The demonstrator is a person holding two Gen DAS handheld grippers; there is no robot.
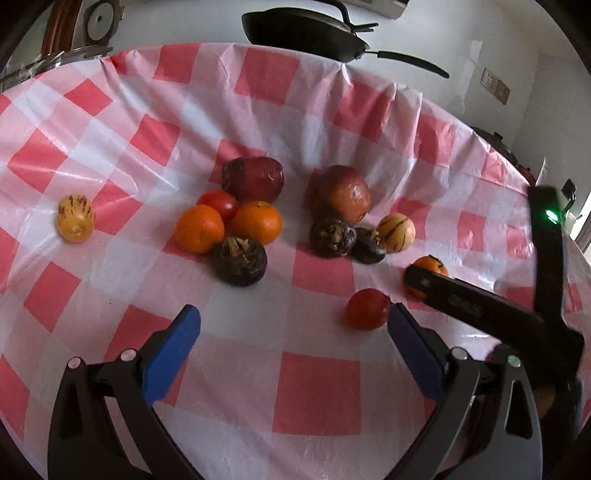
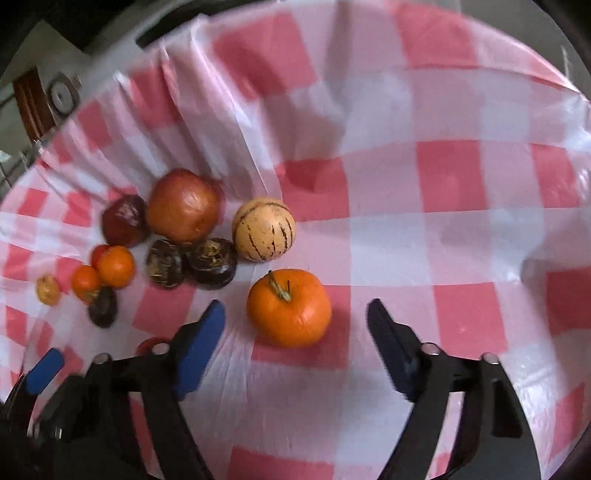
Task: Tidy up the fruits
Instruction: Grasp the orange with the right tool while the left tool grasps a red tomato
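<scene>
1. The fruits lie on a surface point(image 1: 317, 387) under a thin, creased plastic cloth in pink, red and white checks.
2. An orange tangerine point(image 2: 289, 307) with a short green stalk and a finely dimpled, slightly flattened skin sits just ahead of the right claw point(image 2: 295, 314). It lies in line with the gap between the blue pads and touches neither.
3. That claw's jaws stand partly apart, wider than the tangerine, with nothing gripped.
4. The left claw point(image 1: 293, 319) is spread wide and holds nothing. A smooth, glossy red tomato point(image 1: 367, 308) sits against the tip of its right-hand pad.
5. Just beyond the tangerine rests a round, cream-yellow melon-like fruit point(image 2: 264, 229) with dark broken stripes. Beside it is a large reddish apple point(image 2: 181, 205) with a waxy shine.
6. Two dark purple-brown fruits point(image 2: 212, 267) with dry, fibrous crowns huddle below the apple, touching each other.
7. In the left wrist view, two more oranges point(image 1: 229, 226), a small tomato point(image 1: 218, 204), a dark red apple point(image 1: 253, 178) and another dark fruit point(image 1: 239, 261) form a tight cluster.
8. A second striped yellow fruit point(image 1: 75, 218) lies alone, well apart at the left.
9. A black pan point(image 1: 306, 35) with a long handle sits past the far edge of the cloth.
</scene>
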